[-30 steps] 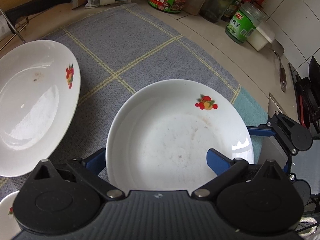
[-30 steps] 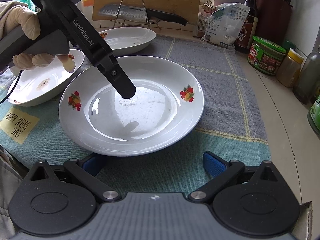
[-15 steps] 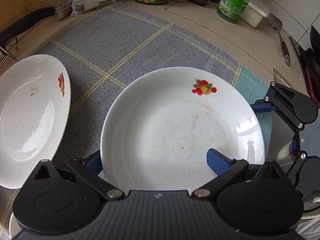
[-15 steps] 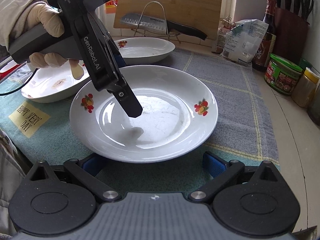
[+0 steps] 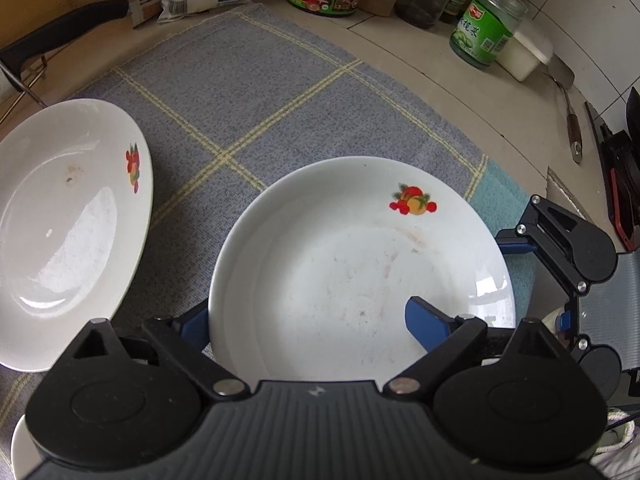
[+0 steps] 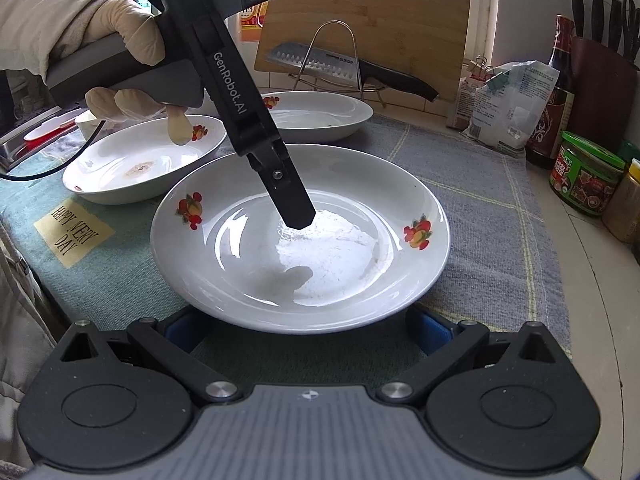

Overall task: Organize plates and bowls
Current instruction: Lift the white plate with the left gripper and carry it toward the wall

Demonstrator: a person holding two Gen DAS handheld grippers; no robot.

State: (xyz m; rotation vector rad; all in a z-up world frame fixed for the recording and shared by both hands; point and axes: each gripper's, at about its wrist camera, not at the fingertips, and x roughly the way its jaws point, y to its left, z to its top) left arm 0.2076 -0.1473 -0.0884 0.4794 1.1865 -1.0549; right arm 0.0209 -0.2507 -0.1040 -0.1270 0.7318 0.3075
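A white plate with fruit prints [image 5: 360,264] [image 6: 320,264] sits in the middle of the cloth. My left gripper [image 5: 308,324] is shut on its rim: one finger lies inside the plate [image 6: 292,204], the other is hidden under it. My right gripper [image 6: 304,332] is open at the plate's near edge, its blue pads [image 6: 430,330] low on either side; it also shows in the left wrist view [image 5: 560,248]. A second plate [image 5: 68,224] [image 6: 320,114] lies at the back, a third [image 6: 140,160] to the left.
A blue-grey checked cloth [image 5: 256,92] covers the counter. Jars, bottles and a packet [image 6: 586,178] line the right and back. A knife [image 6: 344,68] rests on a wire stand before a cutting board. A spatula [image 5: 570,116] lies by the stove.
The left gripper stays clamped on the middle plate, and the plate's left rim has tilted up slightly. The right gripper has come closer to the plate's near edge.
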